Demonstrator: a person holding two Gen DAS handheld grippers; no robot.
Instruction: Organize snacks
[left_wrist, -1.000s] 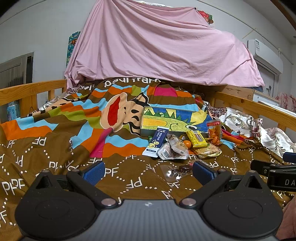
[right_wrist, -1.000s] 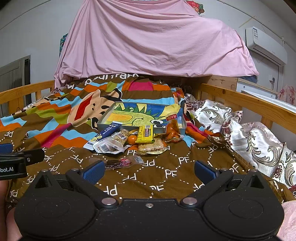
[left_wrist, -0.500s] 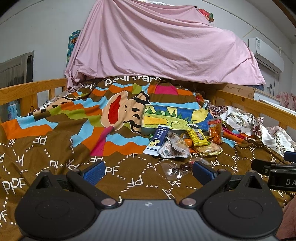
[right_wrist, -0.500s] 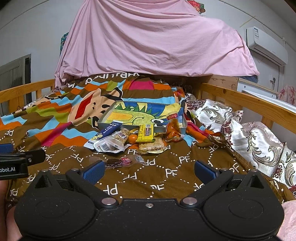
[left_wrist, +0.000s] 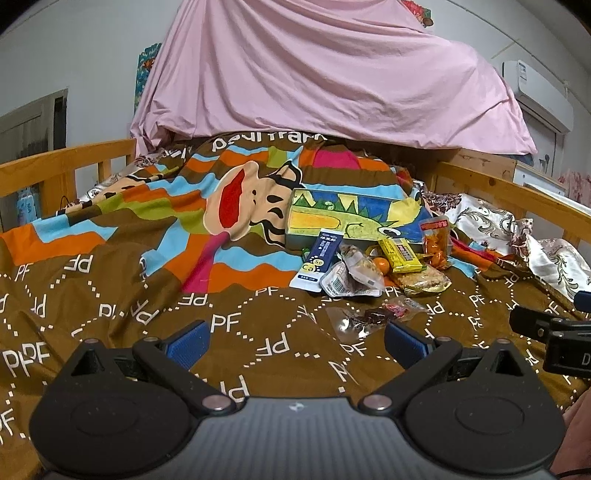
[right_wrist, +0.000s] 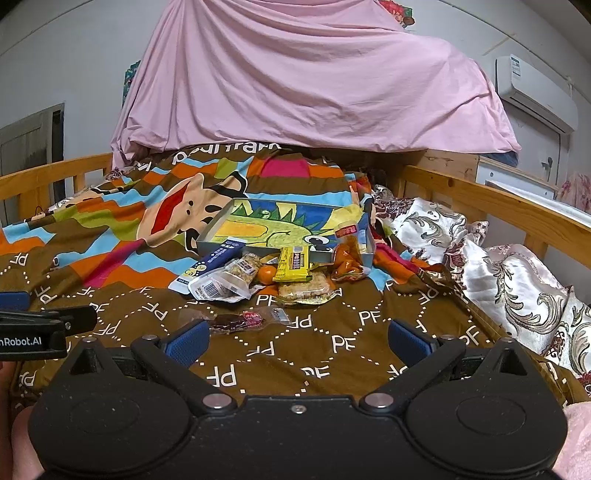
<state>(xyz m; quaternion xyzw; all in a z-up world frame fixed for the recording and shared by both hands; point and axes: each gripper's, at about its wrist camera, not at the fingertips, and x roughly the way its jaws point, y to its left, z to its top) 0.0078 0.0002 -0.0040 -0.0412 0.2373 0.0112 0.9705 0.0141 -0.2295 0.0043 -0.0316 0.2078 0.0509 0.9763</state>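
A pile of snacks lies on the brown patterned bedspread in front of a shallow box with a green dinosaur picture (left_wrist: 347, 221) (right_wrist: 280, 225). In it are a blue and white sachet (left_wrist: 318, 260) (right_wrist: 207, 264), a clear nut packet (left_wrist: 351, 277) (right_wrist: 225, 282), a yellow bar (left_wrist: 400, 254) (right_wrist: 293, 264), a small orange (left_wrist: 380, 265), an orange snack bag (left_wrist: 436, 240) (right_wrist: 347, 254) and a flat cracker pack (right_wrist: 304, 291). A clear wrapper with dark red candy (left_wrist: 373, 317) (right_wrist: 236, 321) lies nearest. My left gripper (left_wrist: 295, 341) and right gripper (right_wrist: 297, 341) are both open, empty, short of the pile.
Wooden bed rails (left_wrist: 66, 162) (right_wrist: 498, 199) run along both sides. A pink sheet (left_wrist: 314, 74) drapes over something at the head. A floral satin quilt (right_wrist: 509, 266) is bunched at the right. The other gripper shows at the right edge (left_wrist: 554, 339) and left edge (right_wrist: 37, 328).
Both views have shifted very slightly; the snacks look a touch farther and lower. Both grippers stay open and nothing has been picked up.
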